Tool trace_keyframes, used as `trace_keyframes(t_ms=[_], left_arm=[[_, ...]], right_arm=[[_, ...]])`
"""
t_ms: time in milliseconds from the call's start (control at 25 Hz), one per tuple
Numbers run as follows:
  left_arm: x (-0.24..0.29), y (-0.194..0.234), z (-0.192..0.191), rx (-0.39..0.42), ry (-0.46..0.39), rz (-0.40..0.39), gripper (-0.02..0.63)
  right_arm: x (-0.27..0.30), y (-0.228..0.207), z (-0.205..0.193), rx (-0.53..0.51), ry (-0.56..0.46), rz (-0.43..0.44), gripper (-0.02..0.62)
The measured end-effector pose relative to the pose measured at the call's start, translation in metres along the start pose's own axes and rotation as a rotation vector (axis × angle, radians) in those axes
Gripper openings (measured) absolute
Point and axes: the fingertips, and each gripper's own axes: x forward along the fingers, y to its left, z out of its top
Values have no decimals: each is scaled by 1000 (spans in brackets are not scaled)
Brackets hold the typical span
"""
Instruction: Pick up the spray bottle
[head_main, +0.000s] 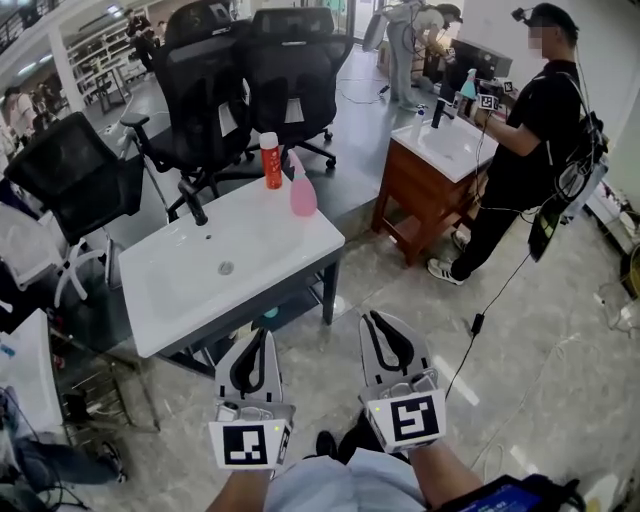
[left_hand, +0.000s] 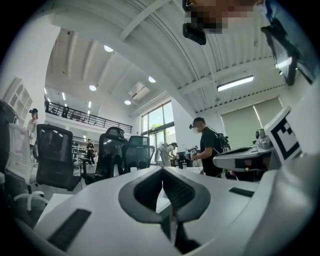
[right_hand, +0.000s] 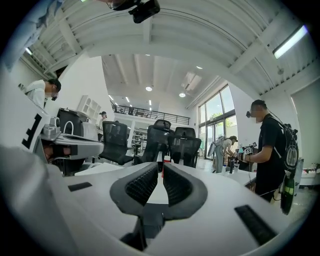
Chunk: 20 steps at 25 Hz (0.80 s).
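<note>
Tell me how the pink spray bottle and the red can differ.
Colour: the spray bottle is pale pink, the can red-orange with a white cap. Shape: the can is a straight cylinder; the spray bottle widens to its base and narrows toward its top. Place: the can stands nearer the back edge, the spray bottle beside it. Both stand upright on the sink top.

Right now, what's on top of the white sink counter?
Red can and pink spray bottle stand at its far edge, black faucet left of them. Beneath the counter: mostly hidden.
</note>
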Motion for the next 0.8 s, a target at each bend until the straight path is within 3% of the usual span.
trace_keyframes(t_ms=[400, 800], left_arm=[[52, -6, -34, 19, 94, -20, 17], [170, 6, -53, 62, 159, 18, 17]], right_arm=[[41, -40, -36, 68, 28, -31, 48], [151, -109, -70, 146, 68, 18, 46]])
